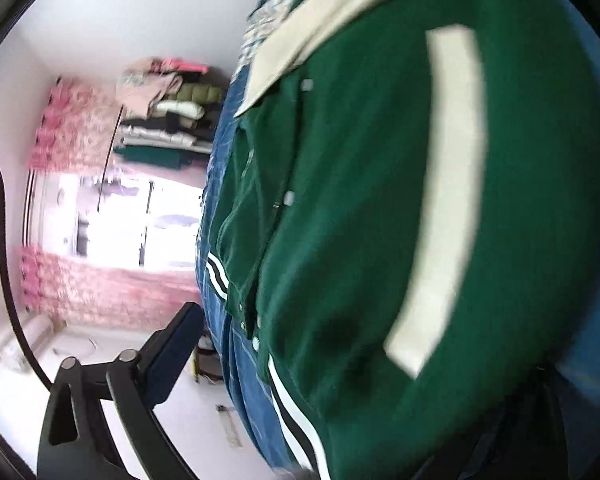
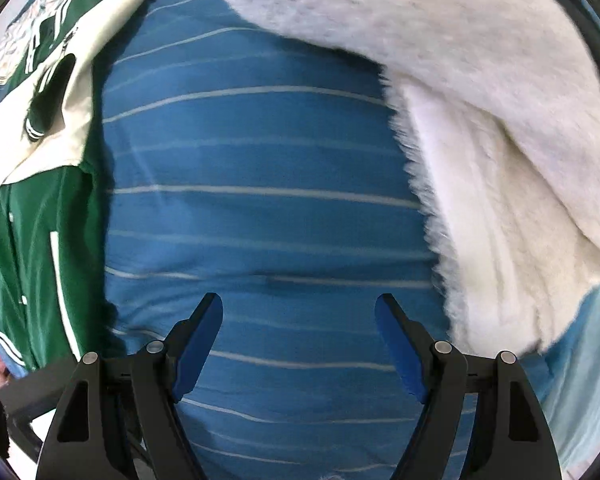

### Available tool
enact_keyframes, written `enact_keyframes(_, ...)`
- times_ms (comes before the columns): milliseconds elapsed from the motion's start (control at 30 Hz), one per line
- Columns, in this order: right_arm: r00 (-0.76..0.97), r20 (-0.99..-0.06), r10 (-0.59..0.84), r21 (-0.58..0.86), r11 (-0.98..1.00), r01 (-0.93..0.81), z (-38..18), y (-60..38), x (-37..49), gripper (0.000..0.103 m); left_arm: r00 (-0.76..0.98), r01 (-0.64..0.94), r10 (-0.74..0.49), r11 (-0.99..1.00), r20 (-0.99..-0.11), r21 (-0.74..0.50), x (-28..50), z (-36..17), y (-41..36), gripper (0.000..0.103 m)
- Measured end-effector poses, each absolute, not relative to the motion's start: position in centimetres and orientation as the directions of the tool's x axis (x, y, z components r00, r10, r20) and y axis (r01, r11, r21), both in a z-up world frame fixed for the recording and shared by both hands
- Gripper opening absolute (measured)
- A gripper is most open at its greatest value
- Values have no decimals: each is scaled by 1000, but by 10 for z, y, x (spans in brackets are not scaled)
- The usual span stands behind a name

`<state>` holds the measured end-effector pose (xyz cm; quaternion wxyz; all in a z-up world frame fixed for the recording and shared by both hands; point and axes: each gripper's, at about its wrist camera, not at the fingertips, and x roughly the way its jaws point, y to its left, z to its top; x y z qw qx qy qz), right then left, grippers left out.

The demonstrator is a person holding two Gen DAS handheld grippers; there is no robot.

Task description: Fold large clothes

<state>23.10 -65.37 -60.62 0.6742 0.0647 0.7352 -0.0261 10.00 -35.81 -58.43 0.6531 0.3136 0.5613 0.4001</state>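
My right tool (image 2: 298, 344) hangs apart over bare bedsheet (image 2: 260, 160) — left apart too; I'd pinch the green jacket (image 1: 360, 240) hem squarely.

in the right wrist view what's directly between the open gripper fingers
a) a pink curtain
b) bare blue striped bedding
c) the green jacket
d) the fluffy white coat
b: the right gripper stands open with nothing in it, over the blue striped bedding; the green jacket lies off to the left of the picture and the fluffy white coat off to the upper right.
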Motion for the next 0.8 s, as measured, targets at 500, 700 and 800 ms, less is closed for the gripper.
enact_keyframes(500, 131, -632, 763, 774, 627, 87, -633, -548, 400, 95, 155, -254, 678, 730, -719, 634, 128, -513, -295, 15)
enact_keyframes(700, -7, -666, 746, 726, 651, 223, -675, -487, 422, 50, 160, -224, 579, 810, -799, 542, 139, -504, -259, 15)
enact_keyframes(800, 13, -718, 696, 680, 697, 227, -646, -464, 422, 24, 157, -225, 486, 865, -860, 448, 141, -488, -231, 15)
